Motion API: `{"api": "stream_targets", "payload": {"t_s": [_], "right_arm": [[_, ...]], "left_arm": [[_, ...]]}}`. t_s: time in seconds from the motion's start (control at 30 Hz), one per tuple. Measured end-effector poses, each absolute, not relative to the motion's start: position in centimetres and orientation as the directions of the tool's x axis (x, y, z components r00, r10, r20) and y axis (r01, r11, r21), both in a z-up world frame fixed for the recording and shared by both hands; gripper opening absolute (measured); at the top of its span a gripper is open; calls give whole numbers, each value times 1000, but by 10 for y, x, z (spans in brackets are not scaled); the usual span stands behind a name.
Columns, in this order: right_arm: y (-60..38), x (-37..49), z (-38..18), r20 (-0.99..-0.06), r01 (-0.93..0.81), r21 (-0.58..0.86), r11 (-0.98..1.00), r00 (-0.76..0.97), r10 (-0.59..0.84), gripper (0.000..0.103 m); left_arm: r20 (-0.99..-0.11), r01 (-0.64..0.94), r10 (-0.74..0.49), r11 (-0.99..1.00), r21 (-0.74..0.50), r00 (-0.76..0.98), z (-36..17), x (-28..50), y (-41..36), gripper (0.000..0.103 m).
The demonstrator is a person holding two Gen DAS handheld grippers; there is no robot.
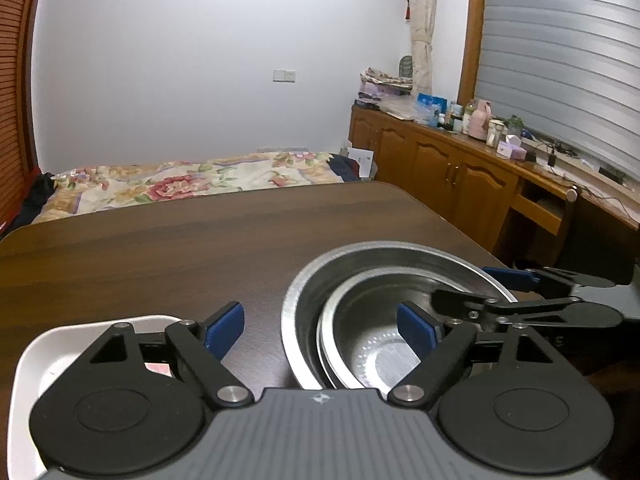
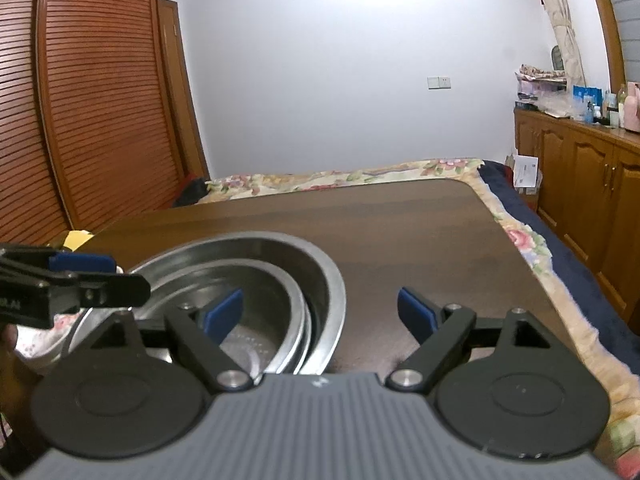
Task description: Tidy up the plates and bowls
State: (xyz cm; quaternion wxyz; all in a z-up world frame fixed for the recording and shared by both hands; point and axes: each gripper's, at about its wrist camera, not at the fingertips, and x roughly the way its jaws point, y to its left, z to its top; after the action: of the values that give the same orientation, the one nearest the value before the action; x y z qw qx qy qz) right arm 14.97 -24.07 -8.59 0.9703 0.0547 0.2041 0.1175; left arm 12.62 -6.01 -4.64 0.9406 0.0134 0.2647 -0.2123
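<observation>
Two steel bowls [image 1: 360, 320], nested, and one white plate [image 1: 28, 364] sit on the desk [image 1: 160, 248]; left gripper [image 1: 320, 330] and right gripper [image 2: 320, 312] both gape wide, empty.

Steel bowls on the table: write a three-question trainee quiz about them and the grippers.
1. True or false: the smaller bowl sits inside the larger bowl.
2. The white tray lies on which side of the bowls in the left wrist view? A. left B. right
3. Fill in: both the left gripper and right gripper are ____.

Key: 1 true; 2 A; 3 open.
</observation>
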Motion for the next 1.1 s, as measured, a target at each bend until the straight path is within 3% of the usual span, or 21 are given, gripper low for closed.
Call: {"api": "stream_targets", "payload": {"t_s": [0.13,0.4,0.67,1.1], "right_arm": [[-242,149,-85,-369,-215,168,962,891,263,85],[-243,150,-85,-386,-224,191,956,878,283,85],[-239,148,-85,-411,-218,187,958,868,278,78],[-237,141,-91,-437,-219,275,936,839,325,49]], "left_arm": [[-508,421,-393,905,-64,767,-48,123,-64,83],[-555,394,-352,918,-46,753,-51,128,-63,60],[-590,390,-341,919,-47,732,-52,131,-66,50],[-604,394,-345,917,-55,718,-52,130,-67,38]]}}
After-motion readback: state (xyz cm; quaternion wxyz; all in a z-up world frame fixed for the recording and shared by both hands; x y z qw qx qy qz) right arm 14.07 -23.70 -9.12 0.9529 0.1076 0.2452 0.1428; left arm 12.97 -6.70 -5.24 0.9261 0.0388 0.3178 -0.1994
